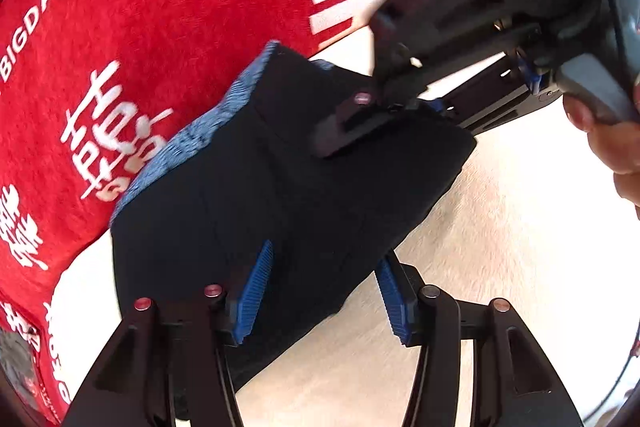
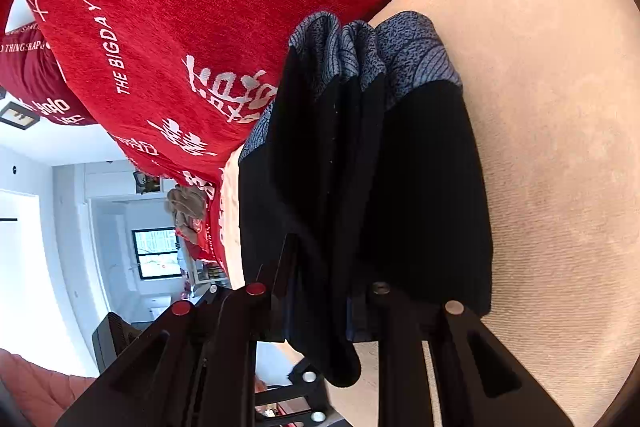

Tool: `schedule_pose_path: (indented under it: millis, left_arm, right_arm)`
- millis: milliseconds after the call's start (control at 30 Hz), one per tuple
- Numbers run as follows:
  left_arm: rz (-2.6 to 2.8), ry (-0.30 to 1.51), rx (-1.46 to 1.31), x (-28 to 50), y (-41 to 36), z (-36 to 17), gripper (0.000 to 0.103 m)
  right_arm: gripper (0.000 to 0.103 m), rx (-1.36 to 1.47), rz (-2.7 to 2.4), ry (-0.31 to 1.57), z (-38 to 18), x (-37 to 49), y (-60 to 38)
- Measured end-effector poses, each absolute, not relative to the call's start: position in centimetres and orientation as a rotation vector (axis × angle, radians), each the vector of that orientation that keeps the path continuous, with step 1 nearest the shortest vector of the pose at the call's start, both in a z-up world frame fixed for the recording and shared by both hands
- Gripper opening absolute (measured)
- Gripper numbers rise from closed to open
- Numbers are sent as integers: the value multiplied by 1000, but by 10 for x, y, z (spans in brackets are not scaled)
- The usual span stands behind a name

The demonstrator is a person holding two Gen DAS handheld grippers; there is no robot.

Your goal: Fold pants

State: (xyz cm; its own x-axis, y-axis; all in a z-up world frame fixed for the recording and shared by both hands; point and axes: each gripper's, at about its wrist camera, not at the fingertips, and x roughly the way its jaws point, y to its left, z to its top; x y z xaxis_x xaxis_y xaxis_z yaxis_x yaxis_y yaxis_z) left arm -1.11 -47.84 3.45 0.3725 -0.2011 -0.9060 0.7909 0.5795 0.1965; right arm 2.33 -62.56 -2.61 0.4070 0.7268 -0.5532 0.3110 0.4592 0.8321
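Observation:
The black pants [image 1: 248, 211], with a blue-grey patterned waistband [image 1: 192, 143], lie folded in a thick stack on a cream surface. In the left wrist view my left gripper [image 1: 324, 293] hovers over the stack's near end. Its blue pads [image 1: 256, 287] stand apart and do not press on the cloth. My right gripper [image 1: 340, 135] comes in from the upper right and is shut on the stack's far edge. In the right wrist view the pants [image 2: 424, 195] hang bunched in folds from the right gripper [image 2: 324, 291], with the waistband [image 2: 412, 55] at the far end.
A red blanket [image 1: 160, 7] with white lettering lies along one side of the pants, touching the waistband. The cream surface [image 2: 552, 147] spreads out on the other side. A person's hand [image 1: 612, 143] holds the right gripper's handle. A room with a window [image 2: 156, 251] shows beyond.

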Motion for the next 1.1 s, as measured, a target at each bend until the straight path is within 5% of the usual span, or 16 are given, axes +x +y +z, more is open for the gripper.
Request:
schedule_pose_path:
  millis: [167, 300, 667, 767, 933, 1100]
  left_arm:
    - [-739, 1040, 619, -8, -451, 63, 54]
    - [-670, 1089, 500, 11, -424, 80, 54]
    - [-422, 1337, 303, 75, -357, 43, 54]
    - [-420, 1341, 308, 71, -352, 42, 74]
    - [-421, 1375, 276, 76, -341, 39, 76]
    - [-448, 1410, 260, 86, -329, 35, 76]
  right_arm:
    - [20, 1013, 224, 1267, -15, 18, -627]
    - [31, 857, 132, 1330, 6, 22, -615]
    - [37, 719, -19, 1370, 26, -16, -593]
    - [40, 711, -32, 1385, 25, -19, -581]
    - [41, 727, -66, 1403, 22, -27, -566]
    - [68, 697, -85, 1427, 24, -32, -543]
